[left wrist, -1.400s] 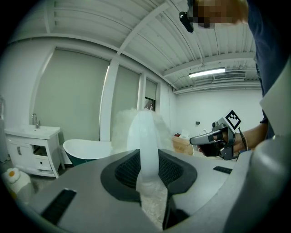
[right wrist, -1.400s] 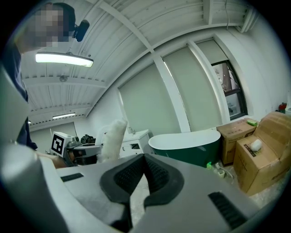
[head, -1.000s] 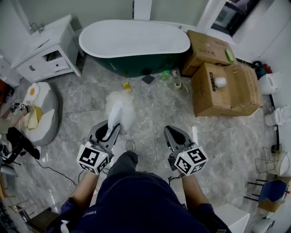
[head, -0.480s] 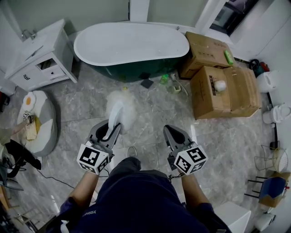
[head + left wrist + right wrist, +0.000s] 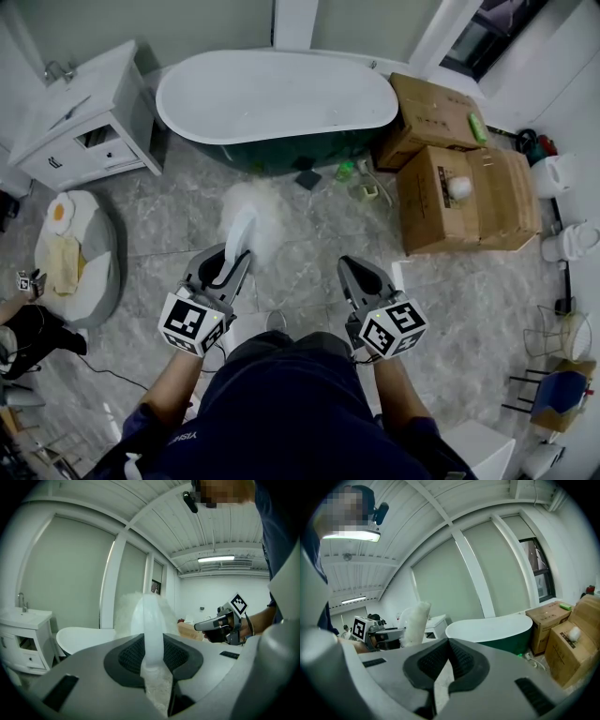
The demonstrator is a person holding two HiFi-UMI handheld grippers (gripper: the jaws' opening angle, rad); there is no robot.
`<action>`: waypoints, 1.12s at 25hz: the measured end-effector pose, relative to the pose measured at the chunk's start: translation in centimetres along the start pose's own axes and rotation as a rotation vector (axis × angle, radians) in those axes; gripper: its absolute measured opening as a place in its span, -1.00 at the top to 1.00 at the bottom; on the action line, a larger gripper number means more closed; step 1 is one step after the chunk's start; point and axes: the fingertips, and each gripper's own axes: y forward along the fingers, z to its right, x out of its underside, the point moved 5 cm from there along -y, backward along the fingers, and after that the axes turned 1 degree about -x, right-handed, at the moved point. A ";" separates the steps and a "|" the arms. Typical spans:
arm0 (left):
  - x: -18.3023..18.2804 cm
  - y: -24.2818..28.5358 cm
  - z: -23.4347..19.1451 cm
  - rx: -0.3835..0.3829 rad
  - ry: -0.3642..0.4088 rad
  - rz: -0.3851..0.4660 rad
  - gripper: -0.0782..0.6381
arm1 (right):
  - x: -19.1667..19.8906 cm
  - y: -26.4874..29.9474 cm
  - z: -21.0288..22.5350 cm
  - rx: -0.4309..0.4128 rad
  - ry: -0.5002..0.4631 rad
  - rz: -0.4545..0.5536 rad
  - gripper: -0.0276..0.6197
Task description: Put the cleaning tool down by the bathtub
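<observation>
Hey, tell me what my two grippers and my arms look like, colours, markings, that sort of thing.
The left gripper and right gripper both have light grey, wedge-shaped bodies with black ribbed pads. Each carries a white cube printed with black square markers. The person wears a dark navy top with short sleeves.

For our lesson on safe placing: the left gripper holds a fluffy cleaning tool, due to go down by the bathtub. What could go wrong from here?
1. The left gripper grips the cleaning tool only by a narrow white band, its fluffy head sticking out ahead; it might tilt or slip out.
2. A dark pad, a green bottle and a small white item lie on the floor by the bathtub; the tool could land on them or tip the bottle.
</observation>
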 end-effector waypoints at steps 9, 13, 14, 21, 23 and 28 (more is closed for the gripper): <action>-0.3 0.8 -1.5 -0.005 0.000 0.004 0.47 | -0.6 1.8 0.5 -0.006 -0.005 0.004 0.90; -0.6 1.8 -1.8 -0.004 0.007 0.003 0.47 | -0.9 2.0 1.5 0.007 0.002 0.013 0.90; -0.7 2.2 -1.9 -0.005 0.008 0.003 0.47 | -1.0 2.1 1.9 0.009 0.002 0.015 0.90; -1.7 5.4 -2.5 -0.011 0.020 0.007 0.47 | -2.3 3.6 5.0 0.005 0.000 0.026 0.90; -2.0 6.6 -2.8 -0.018 0.019 0.004 0.47 | -2.8 4.3 6.1 -0.003 -0.001 0.025 0.90; -2.5 10.2 -3.6 -0.031 0.018 -0.012 0.47 | -4.3 6.6 9.4 -0.026 -0.002 0.016 0.90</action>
